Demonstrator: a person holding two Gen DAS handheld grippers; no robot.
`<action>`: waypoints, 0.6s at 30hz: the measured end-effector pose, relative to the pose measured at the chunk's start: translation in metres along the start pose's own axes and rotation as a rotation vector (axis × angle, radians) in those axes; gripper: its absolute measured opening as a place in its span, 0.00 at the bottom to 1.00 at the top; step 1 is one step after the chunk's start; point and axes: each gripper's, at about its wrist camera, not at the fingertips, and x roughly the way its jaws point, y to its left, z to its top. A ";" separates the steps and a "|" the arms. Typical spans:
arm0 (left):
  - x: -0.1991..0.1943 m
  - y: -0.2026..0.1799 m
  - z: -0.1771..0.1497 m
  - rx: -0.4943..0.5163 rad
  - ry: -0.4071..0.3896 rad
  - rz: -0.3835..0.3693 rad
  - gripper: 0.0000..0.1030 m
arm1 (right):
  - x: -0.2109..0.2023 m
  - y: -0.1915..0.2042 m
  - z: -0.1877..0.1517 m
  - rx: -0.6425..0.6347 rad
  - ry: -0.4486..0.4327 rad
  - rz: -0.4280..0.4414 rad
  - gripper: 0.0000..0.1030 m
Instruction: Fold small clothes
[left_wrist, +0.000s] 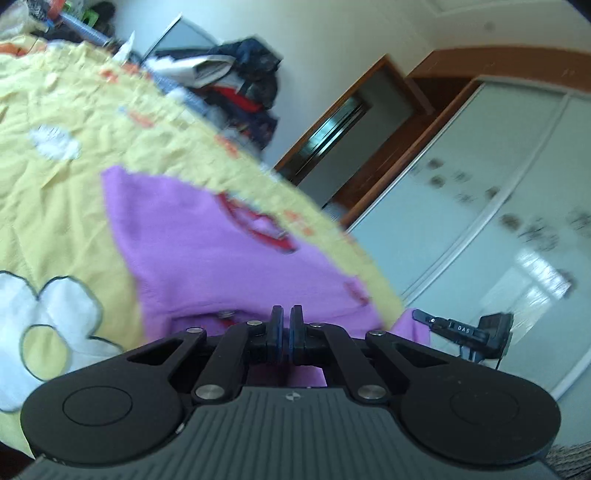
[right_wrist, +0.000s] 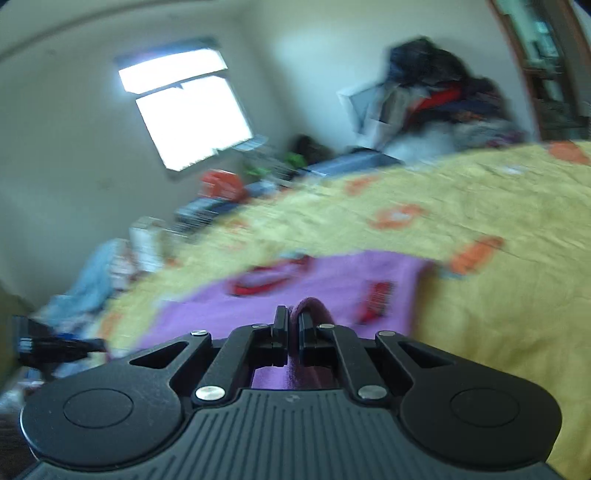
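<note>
left hand-held gripper (left_wrist: 287, 314): jaws closed, pinching purple garment (left_wrist: 207, 243) hem | right hand-held gripper (right_wrist: 291, 314): closed, clamping a fold of it | garment: on yellow bedspread (left_wrist: 74, 110), by bed's edge

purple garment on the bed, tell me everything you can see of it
The purple garment is a small, soft knit-looking top with a red-trimmed neckline and a red printed patch. It lies spread on the yellow flowered bedspread, near its edge. Both tools grip its near hem: the left tool is shut on the fabric, and the right tool pinches a raised fold that bulges between its fingers. Motion blur hides finer detail.
</note>
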 end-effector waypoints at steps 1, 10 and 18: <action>0.000 0.003 0.000 0.003 0.021 0.012 0.00 | 0.011 -0.007 -0.005 -0.009 0.068 -0.030 0.06; -0.029 -0.018 -0.067 0.160 0.104 0.036 0.85 | -0.034 -0.002 -0.048 0.052 0.087 0.007 0.80; -0.022 -0.039 -0.096 0.176 0.077 -0.038 0.98 | -0.059 0.011 -0.070 0.091 0.085 0.057 0.80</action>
